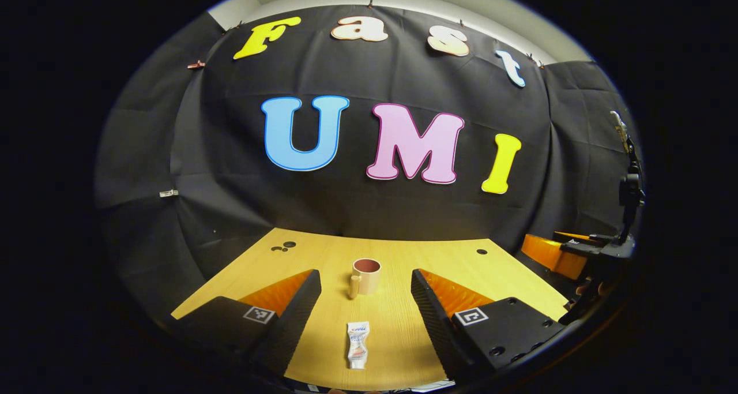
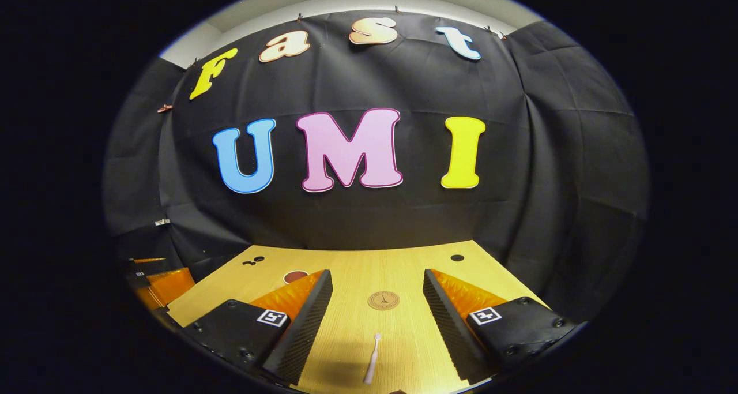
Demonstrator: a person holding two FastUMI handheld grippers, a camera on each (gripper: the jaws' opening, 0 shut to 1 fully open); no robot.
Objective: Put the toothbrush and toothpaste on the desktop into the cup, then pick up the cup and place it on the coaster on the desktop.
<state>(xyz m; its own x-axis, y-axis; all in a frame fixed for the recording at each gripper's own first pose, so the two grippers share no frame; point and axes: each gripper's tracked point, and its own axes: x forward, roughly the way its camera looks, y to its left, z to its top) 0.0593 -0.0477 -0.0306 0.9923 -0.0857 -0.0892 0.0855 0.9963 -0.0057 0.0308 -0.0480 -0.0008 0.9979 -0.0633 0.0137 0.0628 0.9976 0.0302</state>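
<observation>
Pale wood-grain tabletop (image 1: 403, 336) carries every task item, none yet lifted. From the left gripper view I see my left hand-held gripper (image 1: 364, 307), fingers spread wide and holding nothing, framing a beige ceramic cup with a reddish-brown interior (image 1: 365, 276), upright, its handle toward the left. A small white toothpaste tube with red print (image 1: 358, 344) lies flat just nearer than the cup, between the fingers. From the right gripper view my right hand-held gripper (image 2: 377, 310) is likewise spread and empty; a slim pale-pink toothbrush (image 2: 372, 367) lies flat between its fingers, and a round tan coaster with a dark emblem (image 2: 383, 300) sits beyond it, apart from the brush. I judge the first step, loading the cup, as not begun. Next move: lower each gripper over its item and close across the narrow width.
</observation>
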